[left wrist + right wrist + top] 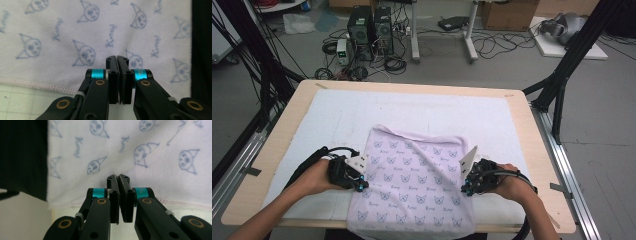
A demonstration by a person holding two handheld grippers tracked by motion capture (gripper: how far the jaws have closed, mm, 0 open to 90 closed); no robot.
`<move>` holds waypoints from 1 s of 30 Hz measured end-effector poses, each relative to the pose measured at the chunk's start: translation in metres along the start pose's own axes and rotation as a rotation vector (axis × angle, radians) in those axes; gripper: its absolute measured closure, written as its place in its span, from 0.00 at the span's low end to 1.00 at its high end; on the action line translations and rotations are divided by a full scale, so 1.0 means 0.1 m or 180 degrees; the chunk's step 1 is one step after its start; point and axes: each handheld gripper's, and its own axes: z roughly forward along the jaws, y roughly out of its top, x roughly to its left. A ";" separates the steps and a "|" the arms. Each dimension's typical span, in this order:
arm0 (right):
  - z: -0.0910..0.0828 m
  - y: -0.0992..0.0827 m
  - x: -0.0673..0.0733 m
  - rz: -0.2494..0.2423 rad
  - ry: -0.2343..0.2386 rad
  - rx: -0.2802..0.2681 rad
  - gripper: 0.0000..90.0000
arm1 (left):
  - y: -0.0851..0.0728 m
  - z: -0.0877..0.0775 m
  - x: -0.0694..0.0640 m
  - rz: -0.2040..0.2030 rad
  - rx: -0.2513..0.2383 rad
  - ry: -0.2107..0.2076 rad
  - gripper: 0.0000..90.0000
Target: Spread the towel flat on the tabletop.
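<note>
— High view: where's the towel (414, 187)?

— Spread on the white mat (332, 120) on the table (279, 142), near edge hanging over the front. Lilac, printed with cat faces.

— And the grippers?

— Left gripper (360, 186) sits at the towel's left edge, right gripper (466, 189) at its right edge.

— Jaws?

— In the left gripper view the left gripper (118, 58) has its jaws pressed together, tips over the cloth just past the hem. Right gripper (118, 177) likewise. Whether cloth is pinched, I cannot tell.
</note>
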 end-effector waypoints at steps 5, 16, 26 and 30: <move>-0.16 -0.07 0.06 -0.0012 0.0019 -0.0224 0.98 | -0.03 -0.21 -0.10 0.0062 -0.0143 -0.0057 0.97; -0.21 -0.11 0.06 0.0090 -0.0100 -0.0550 0.64 | -0.08 -0.28 -0.08 0.0131 -0.0391 0.0256 0.56; -0.15 -0.04 -0.45 0.0556 -0.1184 -0.0364 0.63 | 0.02 -0.18 0.50 0.0081 -0.0546 0.0957 0.55; -0.05 -0.04 -0.68 0.0639 -0.1222 -0.0186 0.65 | 0.04 -0.09 0.73 -0.0063 -0.0521 0.0973 0.58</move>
